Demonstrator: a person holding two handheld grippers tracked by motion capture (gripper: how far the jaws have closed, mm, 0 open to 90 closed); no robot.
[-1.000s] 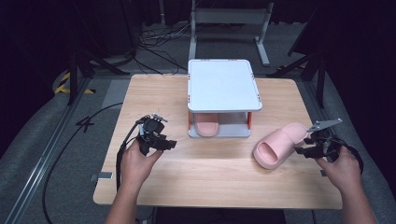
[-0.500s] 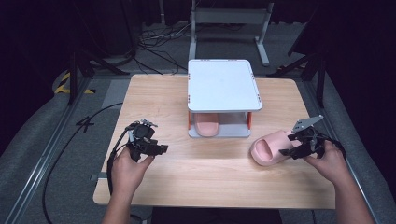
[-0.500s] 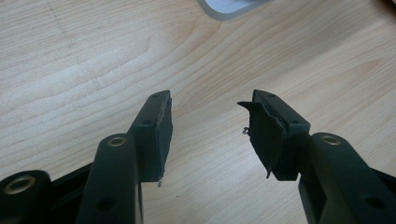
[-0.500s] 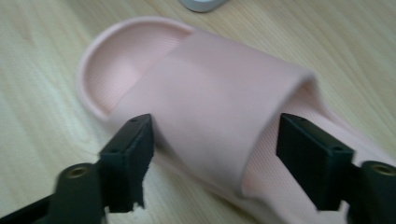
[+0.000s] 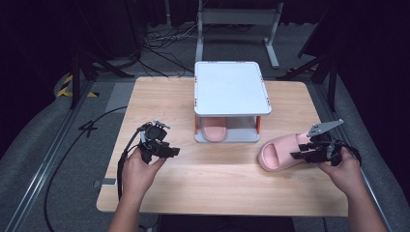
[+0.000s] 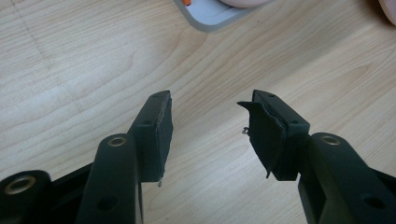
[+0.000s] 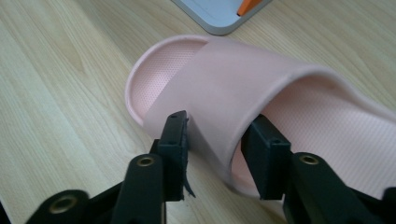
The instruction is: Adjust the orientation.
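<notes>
The right hand-held gripper (image 7: pixel 215 154) has just been closing its jaws over the strap edge of the pink slipper (image 7: pixel 243 93), which lies on the worktop (image 5: pixel 159 101) near the small rack (image 5: pixel 231 87) already sheltering its mate (image 5: pixel 213 131). The left hand-held gripper (image 6: pixel 210 135) hangs open and empty. This looks like the pick-up step; next comes a firm pinch, then a lift toward the rack.

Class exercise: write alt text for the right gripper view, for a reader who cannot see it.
Two black jaws of the right gripper straddle the edge of a pink slipper's strap, one outside and one under it, having just been closing. The slipper lies on a wooden table; a grey shelf's corner shows above.
</notes>
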